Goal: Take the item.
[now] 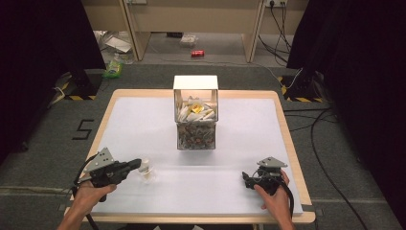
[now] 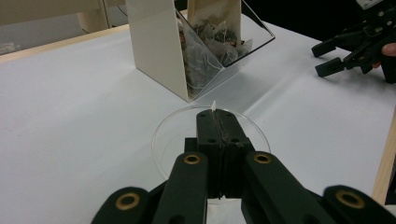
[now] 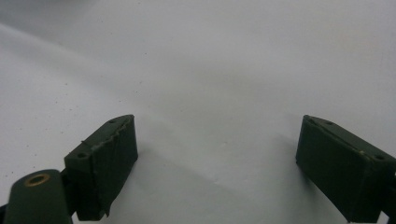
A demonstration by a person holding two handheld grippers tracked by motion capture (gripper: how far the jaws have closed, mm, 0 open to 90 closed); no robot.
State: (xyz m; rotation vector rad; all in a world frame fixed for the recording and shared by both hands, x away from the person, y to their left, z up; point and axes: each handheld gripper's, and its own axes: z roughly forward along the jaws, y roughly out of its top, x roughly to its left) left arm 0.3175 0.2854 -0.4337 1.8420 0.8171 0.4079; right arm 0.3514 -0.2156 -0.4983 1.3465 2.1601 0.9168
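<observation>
left claw (image 2: 218, 122) pinched shut on white tag (image 2: 214, 105) over dish (image 2: 163, 140), lower centre; right claw (image 3: 217, 161) wide open, empty. lower slowly, release inside rim.

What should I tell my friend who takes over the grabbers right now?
Left gripper: jaws shut, a tiny white tip pinched between them, above the clear round dish.
Right gripper: open, holding nothing, low over the white table cover.
Tea bag box: mid-table, bags inside.
Done: seemingly one bag's string picked.
Left: probably setting it in the dish.
</observation>
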